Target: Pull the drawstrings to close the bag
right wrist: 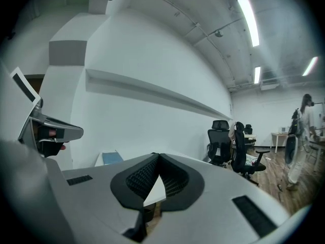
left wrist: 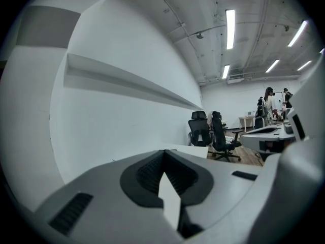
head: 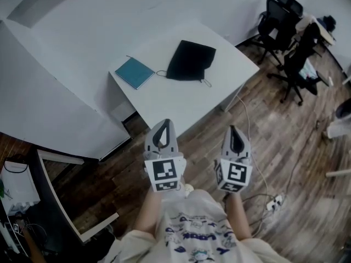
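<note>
A black drawstring bag lies flat on the white table, its cords trailing at the left and front edges. My left gripper and right gripper hover side by side over the floor, short of the table's near edge, well apart from the bag. Both are shut with nothing between the jaws. In the left gripper view the left gripper points at the white wall. From the right gripper view, the right gripper aims the same way, with the table showing through its jaws.
A teal notebook lies on the table left of the bag; it shows as a notebook in the right gripper view too. Black office chairs stand at the far right. A power strip and cable lie on the wooden floor.
</note>
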{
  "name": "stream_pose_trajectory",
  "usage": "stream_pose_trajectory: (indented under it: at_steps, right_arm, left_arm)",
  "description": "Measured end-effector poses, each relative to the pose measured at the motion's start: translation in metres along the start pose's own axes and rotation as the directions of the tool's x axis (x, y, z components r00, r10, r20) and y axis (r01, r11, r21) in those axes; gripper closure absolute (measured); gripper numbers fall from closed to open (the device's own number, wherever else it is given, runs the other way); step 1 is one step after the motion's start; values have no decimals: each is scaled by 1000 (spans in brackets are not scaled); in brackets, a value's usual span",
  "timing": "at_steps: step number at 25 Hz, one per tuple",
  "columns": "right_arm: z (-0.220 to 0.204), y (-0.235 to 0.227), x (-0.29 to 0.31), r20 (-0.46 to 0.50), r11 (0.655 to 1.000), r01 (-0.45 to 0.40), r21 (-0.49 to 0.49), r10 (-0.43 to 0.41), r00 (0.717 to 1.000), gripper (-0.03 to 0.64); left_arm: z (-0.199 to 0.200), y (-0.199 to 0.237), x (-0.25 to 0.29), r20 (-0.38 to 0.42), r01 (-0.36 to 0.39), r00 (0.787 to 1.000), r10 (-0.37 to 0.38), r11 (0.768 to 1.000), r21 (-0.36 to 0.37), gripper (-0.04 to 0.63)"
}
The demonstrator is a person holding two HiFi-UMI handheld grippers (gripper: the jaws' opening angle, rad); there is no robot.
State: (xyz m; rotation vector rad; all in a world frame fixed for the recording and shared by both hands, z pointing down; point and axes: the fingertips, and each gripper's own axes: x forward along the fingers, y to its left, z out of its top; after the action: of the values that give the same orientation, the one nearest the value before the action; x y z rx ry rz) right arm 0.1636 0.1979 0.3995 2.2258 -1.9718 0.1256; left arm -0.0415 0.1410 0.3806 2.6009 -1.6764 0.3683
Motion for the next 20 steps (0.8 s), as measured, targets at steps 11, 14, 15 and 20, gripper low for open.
stream_pose_trajectory:
  at_steps: [11, 14, 15, 20]
  right_arm:
    - [-11, 4, 104, -70, 1000, -21, -23, 19, 997, 615]
    - [-12, 3, 139, -96, 999, -15, -38, 12, 995, 615]
    - [-12, 3, 151, -103, 999, -15, -41, 11, 995, 615]
    - [-22, 3, 197, -157, 999, -23, -39, 16, 987, 614]
  left_arm:
    - [-14, 32, 100, -63, 2, 998, -2, 1000, -8, 594]
    - [-16, 44, 133, -90, 11, 996, -13, 1000, -14, 594]
    - [-16, 49, 144, -98, 14, 995, -15, 1000, -15, 594]
    - [-28, 68, 189, -151, 19, 988, -21, 1000, -18, 594]
